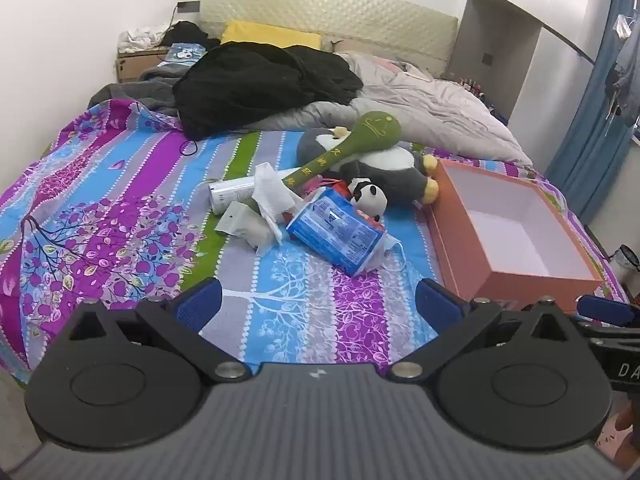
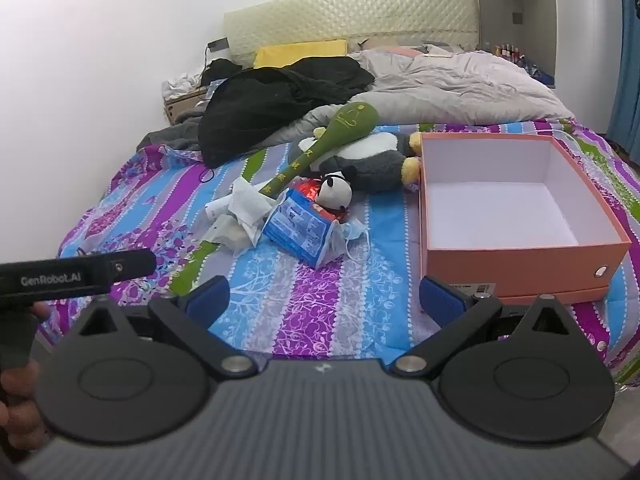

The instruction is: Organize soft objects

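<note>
Both the left gripper (image 1: 318, 300) and the right gripper (image 2: 324, 300) are held wide apart, empty. The panda plush (image 2: 336, 194) (light, squashy) lies beside the orange box (image 2: 520, 264); its body should be pinched.

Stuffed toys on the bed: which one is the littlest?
The panda, black and white, beside the blue packet. The grey penguin and green club are far bigger.

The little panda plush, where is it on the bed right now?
In both wrist views the little panda plush lies mid-bed in the clutter, behind the blue packet and left of the open orange box.
</note>
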`<state>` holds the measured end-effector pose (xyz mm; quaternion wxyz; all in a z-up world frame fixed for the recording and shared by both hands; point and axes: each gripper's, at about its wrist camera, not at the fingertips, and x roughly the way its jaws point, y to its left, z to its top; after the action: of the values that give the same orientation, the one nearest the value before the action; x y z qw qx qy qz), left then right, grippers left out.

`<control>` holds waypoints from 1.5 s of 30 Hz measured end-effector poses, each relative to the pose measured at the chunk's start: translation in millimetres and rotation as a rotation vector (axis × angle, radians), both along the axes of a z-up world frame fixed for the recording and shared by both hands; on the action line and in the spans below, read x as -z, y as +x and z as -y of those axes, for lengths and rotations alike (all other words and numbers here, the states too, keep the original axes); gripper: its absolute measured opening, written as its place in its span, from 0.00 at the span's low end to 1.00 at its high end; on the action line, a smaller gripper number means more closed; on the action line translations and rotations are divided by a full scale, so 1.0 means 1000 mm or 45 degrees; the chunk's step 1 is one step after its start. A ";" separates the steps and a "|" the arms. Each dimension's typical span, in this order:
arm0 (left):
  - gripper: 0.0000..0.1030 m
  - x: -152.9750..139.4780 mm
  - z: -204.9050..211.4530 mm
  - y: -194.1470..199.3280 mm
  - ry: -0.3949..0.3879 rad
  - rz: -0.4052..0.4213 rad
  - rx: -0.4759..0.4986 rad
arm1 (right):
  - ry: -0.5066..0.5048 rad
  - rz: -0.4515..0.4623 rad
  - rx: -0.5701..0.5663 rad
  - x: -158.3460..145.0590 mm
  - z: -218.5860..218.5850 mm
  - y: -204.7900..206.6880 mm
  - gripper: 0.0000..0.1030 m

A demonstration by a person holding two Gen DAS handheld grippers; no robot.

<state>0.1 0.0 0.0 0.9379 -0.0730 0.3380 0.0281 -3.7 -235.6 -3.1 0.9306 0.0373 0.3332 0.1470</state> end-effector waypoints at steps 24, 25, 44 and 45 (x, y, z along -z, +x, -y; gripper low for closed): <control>1.00 0.000 -0.001 -0.006 -0.005 0.006 -0.029 | -0.002 -0.028 0.011 -0.001 0.000 0.000 1.00; 1.00 0.001 -0.002 -0.006 -0.006 0.003 -0.031 | -0.001 -0.032 0.013 0.000 0.001 0.000 1.00; 1.00 0.004 -0.005 -0.004 -0.030 -0.007 -0.045 | -0.022 -0.025 -0.001 0.003 -0.004 -0.002 1.00; 1.00 0.004 -0.006 -0.005 -0.032 -0.007 -0.046 | -0.022 -0.025 -0.004 0.002 -0.004 -0.002 1.00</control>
<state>-4.6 5.8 -3.7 0.9353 -0.0907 0.3397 0.0411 -5.6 -231.3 -5.2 0.9272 0.0302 0.3438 0.1453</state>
